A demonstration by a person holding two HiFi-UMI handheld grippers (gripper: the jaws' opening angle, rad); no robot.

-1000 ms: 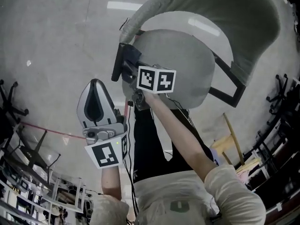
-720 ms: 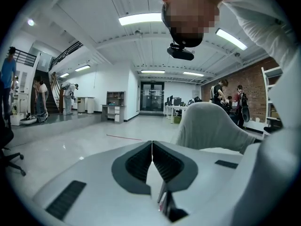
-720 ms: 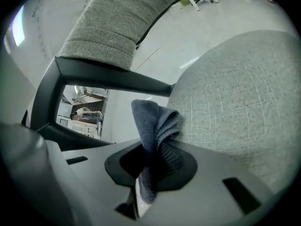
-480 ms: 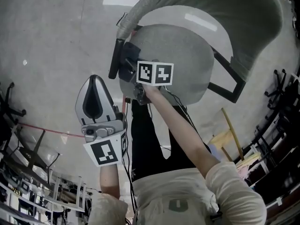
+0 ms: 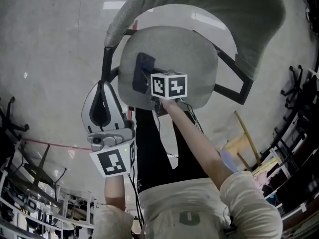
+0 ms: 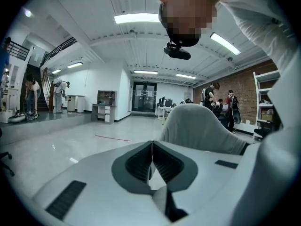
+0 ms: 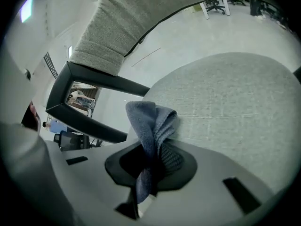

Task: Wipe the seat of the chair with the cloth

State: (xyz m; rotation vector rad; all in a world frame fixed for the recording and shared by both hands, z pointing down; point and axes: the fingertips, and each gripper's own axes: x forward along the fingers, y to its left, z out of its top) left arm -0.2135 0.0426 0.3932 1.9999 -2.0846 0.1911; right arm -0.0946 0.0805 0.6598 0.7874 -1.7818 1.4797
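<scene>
Right gripper (image 7: 153,160) pinched a blue-grey cloth (image 7: 151,122) between its jaws, the fabric bunched up in a fold beyond the tips and a loose tail hanging down between the pads. From the head view this gripper (image 5: 145,79) was held out over the near left part of the grey seat (image 5: 187,54), with the cloth (image 5: 141,71) showing as a dark patch on the upholstery; it seemed to rest against the fabric, though neither camera made the contact plain. Its marker cube (image 5: 169,85) sat just behind, over the seat's front edge. Left gripper (image 5: 101,87) was held off the seat's left side, near the person's body, and in its own view the jaws of this gripper (image 6: 152,149) were pressed together with nothing between them. Around the seat curved the chair's grey backrest (image 5: 199,1), joined to it by a black frame (image 7: 89,81), which stood just beyond the cloth in the right gripper view. Beneath everything lay a pale, glossy floor (image 5: 50,59), and black office chairs (image 5: 299,91) stood well apart at the right.
</scene>
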